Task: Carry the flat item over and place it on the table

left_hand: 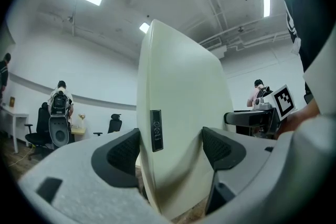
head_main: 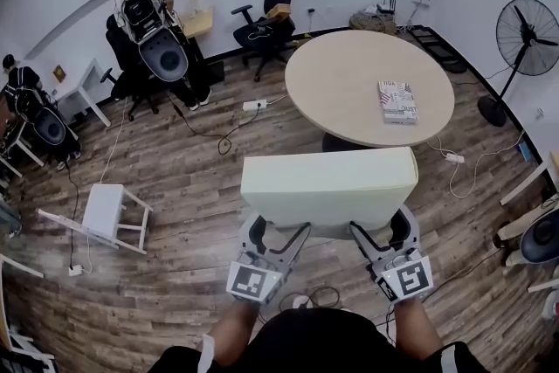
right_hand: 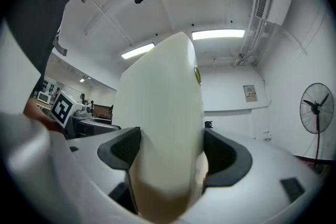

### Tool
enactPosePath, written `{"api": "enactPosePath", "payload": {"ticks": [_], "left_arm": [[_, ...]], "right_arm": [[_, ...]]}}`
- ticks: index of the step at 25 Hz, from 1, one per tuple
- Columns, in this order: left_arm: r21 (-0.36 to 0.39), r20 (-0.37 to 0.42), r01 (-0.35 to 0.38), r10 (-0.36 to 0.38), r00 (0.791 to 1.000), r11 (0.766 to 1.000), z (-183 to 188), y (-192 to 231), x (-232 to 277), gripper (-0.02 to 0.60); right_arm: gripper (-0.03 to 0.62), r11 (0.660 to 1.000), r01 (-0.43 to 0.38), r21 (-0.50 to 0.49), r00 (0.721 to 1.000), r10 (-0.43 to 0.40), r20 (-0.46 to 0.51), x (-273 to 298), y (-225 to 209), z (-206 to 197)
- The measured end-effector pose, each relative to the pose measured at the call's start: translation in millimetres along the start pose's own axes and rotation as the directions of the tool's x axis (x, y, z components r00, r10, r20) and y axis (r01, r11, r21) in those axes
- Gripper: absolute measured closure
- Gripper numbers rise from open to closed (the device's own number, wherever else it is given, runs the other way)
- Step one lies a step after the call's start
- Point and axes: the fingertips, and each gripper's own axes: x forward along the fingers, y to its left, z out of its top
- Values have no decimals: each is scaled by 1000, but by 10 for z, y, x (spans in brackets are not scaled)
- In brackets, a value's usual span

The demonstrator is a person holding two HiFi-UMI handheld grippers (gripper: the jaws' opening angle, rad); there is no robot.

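Now the left gripper (head_main: 279,233) and right gripper (head_main: 382,231) each clamp wide on the near edge of the flat item (head_main: 328,183), held level with its long axis crosswise, and the round table (head_main: 349,92) lies straight ahead beyond its far edge.

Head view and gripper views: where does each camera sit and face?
Head view: on the person's head, facing steeply down at flat item, round table, floor; forearms, left gripper, right gripper show.
Left gripper view: on that gripper, looking along jaws shut on the flat item; torso at right.
Right gripper view: the same, torso at left.
Shared: gripper views both show the flat item edge-on; head and right gripper views share the fan.
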Motion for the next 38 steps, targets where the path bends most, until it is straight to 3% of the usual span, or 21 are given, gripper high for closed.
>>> {"api": "enactPosePath", "payload": {"ticks": [10,18,25,38], "left_arm": [[26,-2,3,-3,1000,1000,-83,496,-83,230],[14,-24,7,-7,1000,1000,-130,728,280,229],[-29,-32,24,-25,999,999,-245,825,1001,229],[-24,-65,-18,17,998,1000,-277,1078,2527,225]], "right_arm": [[246,1000,7,-3,1000,-7,-12,385,254,-77],[243,1000,18,-2,1000,-18,-25,737,17,-158],[241,1000,21,5,999,-21,-47,1107,-578,-361],[238,999,-35,37,997,37,-65,1960,-1934,-552]]}}
